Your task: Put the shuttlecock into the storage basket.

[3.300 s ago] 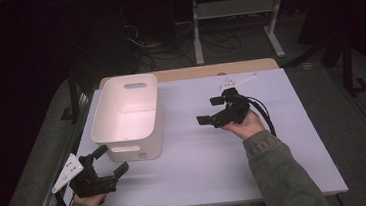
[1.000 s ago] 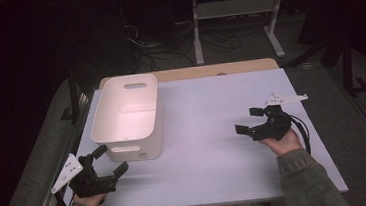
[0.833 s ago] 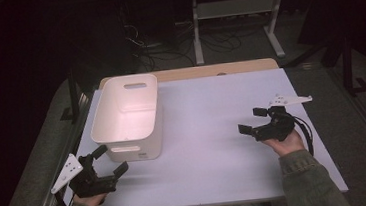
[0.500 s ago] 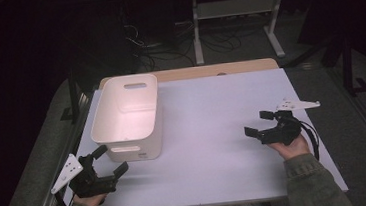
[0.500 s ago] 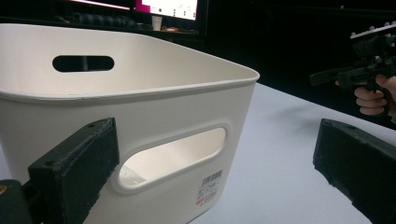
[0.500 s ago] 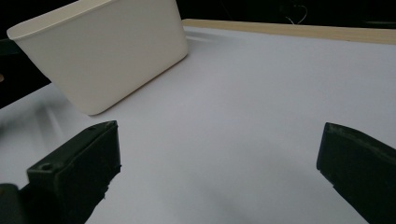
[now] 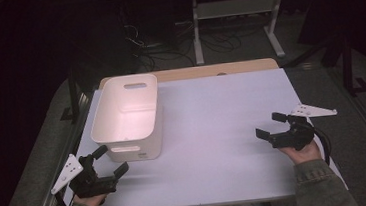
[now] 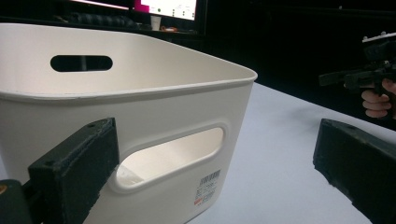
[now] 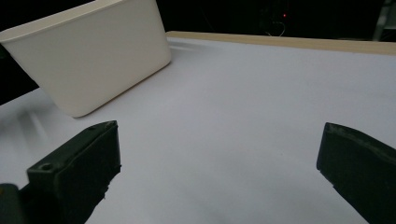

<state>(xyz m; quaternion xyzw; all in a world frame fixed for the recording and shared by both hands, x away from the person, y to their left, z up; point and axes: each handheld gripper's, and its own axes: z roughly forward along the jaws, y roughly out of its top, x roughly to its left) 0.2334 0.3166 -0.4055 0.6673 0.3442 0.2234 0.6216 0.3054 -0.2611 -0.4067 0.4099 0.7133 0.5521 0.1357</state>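
Observation:
A white plastic bin [image 7: 127,115] with handle slots stands at the table's left, and nothing shows inside it. My left gripper [image 7: 110,160] is open near the front left corner, just in front of the bin's near wall [image 8: 154,140]. My right gripper [image 7: 272,125] is open at the right side of the table, held by a hand, jaws pointing left toward the bin [image 9: 93,56]. Nothing lies between either pair of jaws. The right gripper [image 8: 359,77] also appears far off in the left gripper view.
A white sheet covers the table [image 7: 213,125], with a wooden strip [image 7: 208,70] along its far edge. Beyond the table are a metal stand [image 7: 236,13] and cables [image 7: 153,43] on a dark floor.
My right gripper has moved from the table's middle toward the right and nearer the front edge. The left gripper and the bin have stayed put.

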